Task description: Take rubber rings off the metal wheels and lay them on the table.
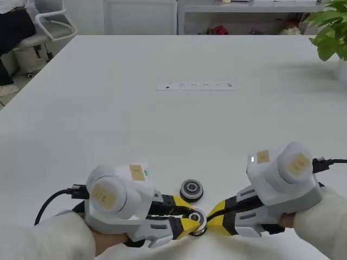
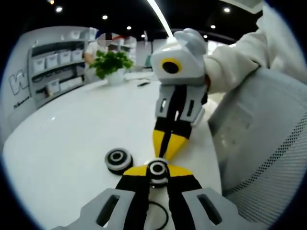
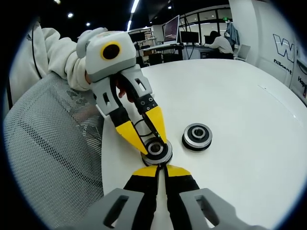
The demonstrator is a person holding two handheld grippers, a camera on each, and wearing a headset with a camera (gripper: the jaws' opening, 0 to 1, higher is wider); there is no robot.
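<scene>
Left tool (image 2: 157,171): jaws clamped on metal wheel (image 3: 157,149) | right tool (image 3: 165,168): jaws together, tips at that wheel's rim | rubber ring (image 3: 170,153): probably soft, stretchy, clinging; pinch its outer edge, peel off | second wheel (image 3: 197,136): just beside tips, on surface (image 1: 162,124)

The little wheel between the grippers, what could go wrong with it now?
The held wheel sits near the table edge, so it might slip from the left gripper and fall off. The right gripper has its tips at the rim and may lose its hold. The second wheel close by could get bumped.
</scene>
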